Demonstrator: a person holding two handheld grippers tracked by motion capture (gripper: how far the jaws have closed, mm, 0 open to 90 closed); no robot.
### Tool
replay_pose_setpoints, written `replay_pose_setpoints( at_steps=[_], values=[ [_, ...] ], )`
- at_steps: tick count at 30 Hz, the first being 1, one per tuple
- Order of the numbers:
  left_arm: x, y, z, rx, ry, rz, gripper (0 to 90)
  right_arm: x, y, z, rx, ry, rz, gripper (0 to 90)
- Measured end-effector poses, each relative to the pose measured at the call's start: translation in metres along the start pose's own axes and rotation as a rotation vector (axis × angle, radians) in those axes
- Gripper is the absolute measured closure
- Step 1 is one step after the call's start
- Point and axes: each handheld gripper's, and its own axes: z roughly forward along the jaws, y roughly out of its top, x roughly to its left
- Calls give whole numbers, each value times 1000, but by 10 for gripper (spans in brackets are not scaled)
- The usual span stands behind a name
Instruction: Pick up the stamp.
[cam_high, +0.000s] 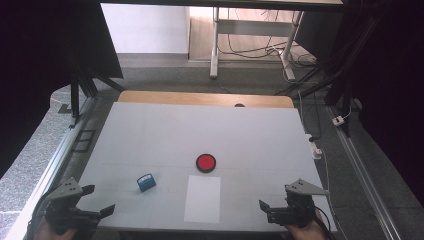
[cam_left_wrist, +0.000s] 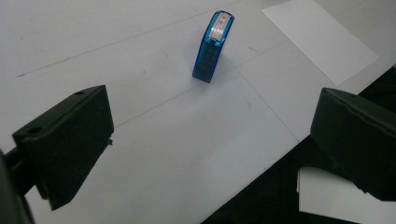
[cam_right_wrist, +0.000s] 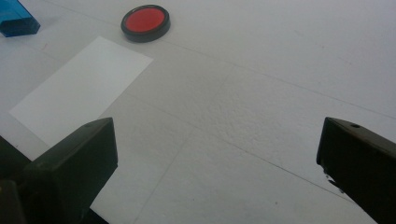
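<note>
A small blue stamp (cam_high: 146, 182) stands on the white table (cam_high: 150, 125), left of centre; it is also in the left gripper view (cam_left_wrist: 212, 46) and at the corner of the right gripper view (cam_right_wrist: 16, 21). A round red pad with a black rim (cam_high: 205, 163) (cam_right_wrist: 145, 22) lies mid-table. A white sheet of paper (cam_high: 202, 198) (cam_left_wrist: 320, 37) (cam_right_wrist: 81, 88) lies near the front edge. My left gripper (cam_high: 98, 200) (cam_left_wrist: 210, 135) hovers open at the front left corner, short of the stamp. My right gripper (cam_high: 276, 200) (cam_right_wrist: 217, 149) is open at the front right, over bare table.
A wooden strip (cam_high: 205, 98) borders the table's far edge. Metal rails (cam_high: 60, 155) run along both sides. A white power strip (cam_high: 315, 148) and cables lie off the right edge. Desk legs (cam_high: 215, 45) stand on the floor beyond.
</note>
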Motion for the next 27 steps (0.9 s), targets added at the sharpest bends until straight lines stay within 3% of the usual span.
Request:
replay_pose_setpoints(
  at_steps=[5, 10, 15, 20, 27],
  values=[
    [1, 0, 0, 10, -9, -4, 0, -2, 0, 0, 15, -11, 13, 0],
    [1, 0, 1, 18, -12, -8, 0, -2, 0, 2, 43, -38, -18, 0],
    [2, 0, 2, 22, -10, -14, 0, -6, 0, 1, 43, -49, -11, 0],
    [1, 1, 3, 33, 1, -15, 0, -11, -1, 1, 43, -16, 13, 0],
    [1, 2, 3, 31, 14, -20, 0, -10, 0, 2, 53, 9, -3, 0]
  ],
)
